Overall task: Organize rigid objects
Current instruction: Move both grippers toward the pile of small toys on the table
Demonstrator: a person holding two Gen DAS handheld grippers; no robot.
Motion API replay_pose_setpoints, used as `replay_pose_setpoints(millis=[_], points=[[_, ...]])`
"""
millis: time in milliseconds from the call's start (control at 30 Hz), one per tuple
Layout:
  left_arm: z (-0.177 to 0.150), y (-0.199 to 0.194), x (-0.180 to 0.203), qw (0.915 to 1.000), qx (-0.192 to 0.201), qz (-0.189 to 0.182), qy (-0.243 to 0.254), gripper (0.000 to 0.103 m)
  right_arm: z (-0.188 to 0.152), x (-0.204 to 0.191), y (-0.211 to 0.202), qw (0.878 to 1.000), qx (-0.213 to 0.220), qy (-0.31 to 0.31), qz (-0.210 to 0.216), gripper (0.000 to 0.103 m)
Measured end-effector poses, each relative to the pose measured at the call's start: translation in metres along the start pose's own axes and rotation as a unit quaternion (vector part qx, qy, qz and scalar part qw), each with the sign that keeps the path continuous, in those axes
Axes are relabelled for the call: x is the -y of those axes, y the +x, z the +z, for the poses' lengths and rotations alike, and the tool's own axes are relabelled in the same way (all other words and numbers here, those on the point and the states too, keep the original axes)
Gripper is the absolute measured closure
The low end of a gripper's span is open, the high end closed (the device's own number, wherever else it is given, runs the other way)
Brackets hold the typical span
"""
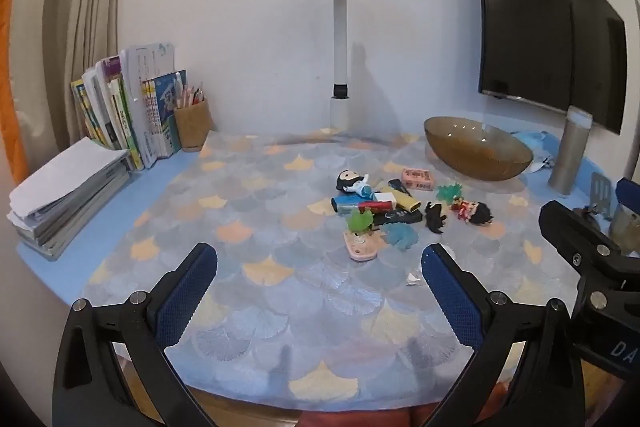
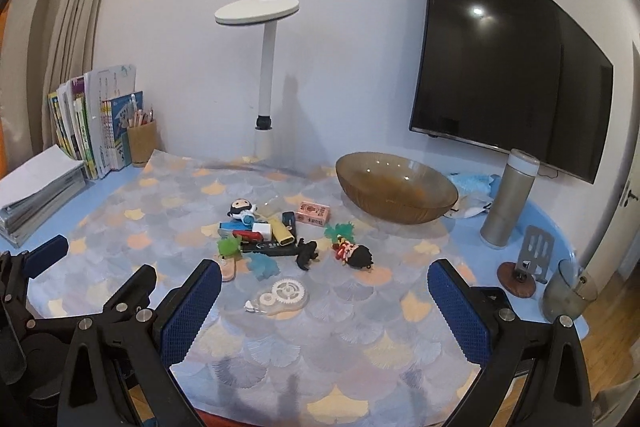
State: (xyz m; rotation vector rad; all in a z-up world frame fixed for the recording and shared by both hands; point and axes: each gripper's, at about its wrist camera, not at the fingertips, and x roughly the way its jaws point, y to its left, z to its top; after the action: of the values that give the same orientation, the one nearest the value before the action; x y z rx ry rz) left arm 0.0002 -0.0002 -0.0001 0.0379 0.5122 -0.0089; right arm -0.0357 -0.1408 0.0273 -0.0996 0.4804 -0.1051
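Note:
A pile of small rigid things lies mid-table: a black-haired figurine (image 1: 352, 183) (image 2: 241, 209), a pink box (image 1: 418, 179) (image 2: 313, 213), a red-dressed doll (image 1: 474, 211) (image 2: 356, 253), a black animal toy (image 1: 435, 217) (image 2: 306, 253), lighters and green and blue plastic pieces. A clear correction-tape dispenser (image 2: 280, 297) lies nearest. An empty amber glass bowl (image 1: 476, 149) (image 2: 396, 187) stands behind the pile. My left gripper (image 1: 318, 259) is open and empty, short of the pile. My right gripper (image 2: 324, 277) is open and empty, just short of the dispenser.
Books (image 1: 128, 111) and a pencil cup (image 1: 192, 125) stand at the back left, a paper stack (image 1: 64, 191) at the left edge. A white lamp (image 1: 338, 47) stands at the back. A metal flask (image 2: 508, 199), phone stand (image 2: 528, 263) and glass cup (image 2: 568, 293) stand right.

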Motion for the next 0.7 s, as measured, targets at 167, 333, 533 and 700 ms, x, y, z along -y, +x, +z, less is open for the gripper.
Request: replay_pose_setpoints(millis=[167,333,533,700], points=[[0.002,0.022,0.017,0.9993,-0.011,0.027,0.023,0.001,-0.003,0.008,0.027,1.000,-0.020,0.004,0.009,0.000],[-0.001,0.050,0.016,0.9988,-0.042,0.011,0.022,0.001,-0.009,0.028,0.073,0.996,-0.071,0.042,0.033,0.000],[-0.021,0.087,0.016,0.9953,-0.096,0.009,-0.006,0.001,-0.044,0.047,0.127,0.985,-0.148,0.081,0.031,0.000],[-0.026,0.109,0.005,0.9904,-0.133,-0.013,-0.035,0.001,-0.052,0.045,0.140,0.984,-0.156,0.077,0.038,0.000]])
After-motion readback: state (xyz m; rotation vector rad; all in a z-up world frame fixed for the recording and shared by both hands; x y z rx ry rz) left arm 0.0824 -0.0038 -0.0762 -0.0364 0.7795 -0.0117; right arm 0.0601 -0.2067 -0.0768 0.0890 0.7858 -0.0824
